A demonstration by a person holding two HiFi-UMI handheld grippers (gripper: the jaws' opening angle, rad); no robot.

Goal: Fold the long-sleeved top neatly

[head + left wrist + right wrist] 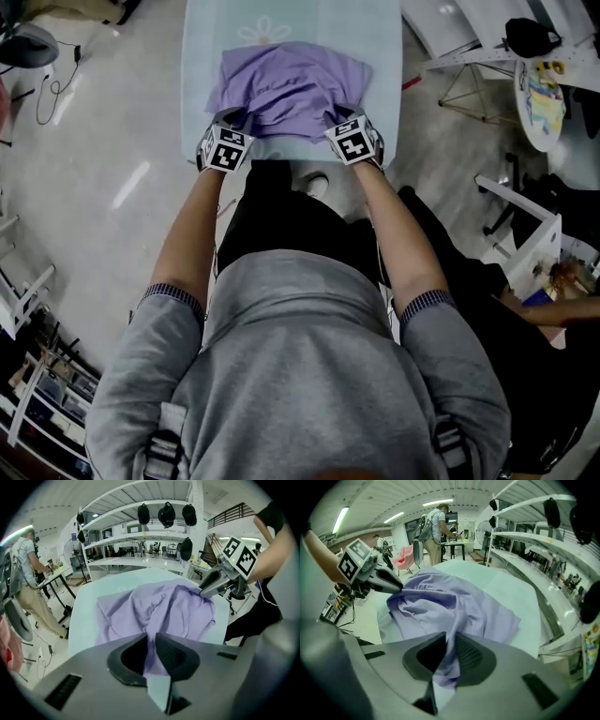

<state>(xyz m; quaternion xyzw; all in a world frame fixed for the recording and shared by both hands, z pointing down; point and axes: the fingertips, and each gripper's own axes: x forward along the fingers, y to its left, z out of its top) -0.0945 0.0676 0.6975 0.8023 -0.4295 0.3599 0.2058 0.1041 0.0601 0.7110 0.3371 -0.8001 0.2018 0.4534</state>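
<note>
We're barely started, we'd say: the purple top (pixel 291 80) is bunched up by the near edge of the table (pixel 199 56), our left gripper (pixel 150 651) and right gripper (pixel 451 651) are each clamped on a bit of its near hem, and every real fold is left to do.

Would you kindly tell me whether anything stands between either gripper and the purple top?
Nothing visible does. The left gripper and the right gripper each already pinch the near edge of the top, and nothing else lies on the table beyond it.
</note>
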